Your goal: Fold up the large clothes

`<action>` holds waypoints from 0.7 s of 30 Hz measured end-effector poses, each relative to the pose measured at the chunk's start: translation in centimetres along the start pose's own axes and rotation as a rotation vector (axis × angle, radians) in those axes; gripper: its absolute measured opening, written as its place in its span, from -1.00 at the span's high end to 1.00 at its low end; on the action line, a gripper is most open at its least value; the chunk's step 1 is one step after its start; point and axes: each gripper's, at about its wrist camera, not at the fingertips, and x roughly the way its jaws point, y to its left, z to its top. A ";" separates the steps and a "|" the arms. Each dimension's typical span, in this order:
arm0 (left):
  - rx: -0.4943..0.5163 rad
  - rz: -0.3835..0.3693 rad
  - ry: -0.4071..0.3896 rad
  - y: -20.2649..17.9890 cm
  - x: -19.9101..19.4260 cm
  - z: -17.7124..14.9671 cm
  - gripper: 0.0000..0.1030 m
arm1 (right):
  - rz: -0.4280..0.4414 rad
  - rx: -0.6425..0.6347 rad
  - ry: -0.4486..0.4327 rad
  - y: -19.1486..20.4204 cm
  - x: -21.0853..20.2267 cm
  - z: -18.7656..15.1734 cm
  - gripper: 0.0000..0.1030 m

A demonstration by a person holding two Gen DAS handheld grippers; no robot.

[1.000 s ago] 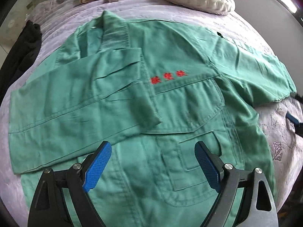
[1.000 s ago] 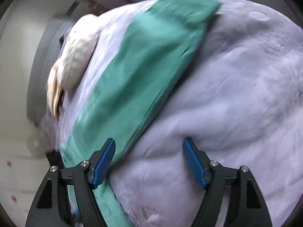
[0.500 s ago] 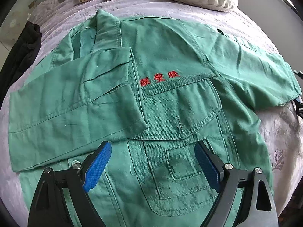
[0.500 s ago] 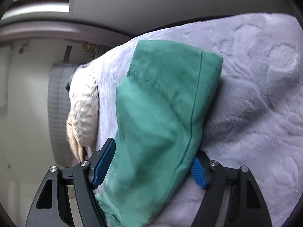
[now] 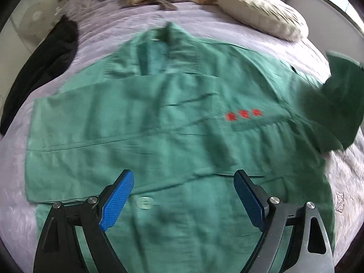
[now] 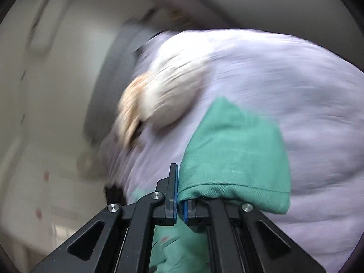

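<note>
Two grippers are at work over one green jacket (image 5: 173, 122), which lies spread flat on a lilac bedspread (image 5: 127, 22) with its collar toward the pillow (image 5: 264, 20) and its hem toward the cameras. The right gripper (image 6: 179, 204) has just closed, and its jaws stand pressed together on the cuff end of the right sleeve (image 6: 234, 159), which hangs pinched and raised off the bed; in the left wrist view that sleeve (image 5: 341, 100) shows lifted at the far right edge. The left gripper (image 5: 184, 200) hovers with its jaws spread wide above the lower front of the jacket, near a button (image 5: 145, 203), gripping nothing. The left sleeve (image 5: 109, 136) is already folded across the chest, its length running across the body from the left. What the coming move turns on, in my judgement, is this: the body lies to the left of the held sleeve, so the sleeve's long axis must swing inward across the chest, over the red lettering (image 5: 244, 114), to lie on or beside the folded one. The right hand is the nearer and already has it.
</note>
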 end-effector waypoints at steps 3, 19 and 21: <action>-0.043 0.019 -0.025 3.3 -0.7 -0.2 -0.75 | 0.038 -0.209 0.125 7.6 5.0 -4.0 0.92; -0.164 0.061 -0.002 16.9 0.2 -4.1 -0.75 | -0.128 -0.103 0.473 9.3 19.1 -22.6 -0.22; -0.188 0.050 -0.006 17.9 0.2 -4.3 -0.75 | -0.129 -0.031 0.385 8.6 17.6 -21.4 -0.27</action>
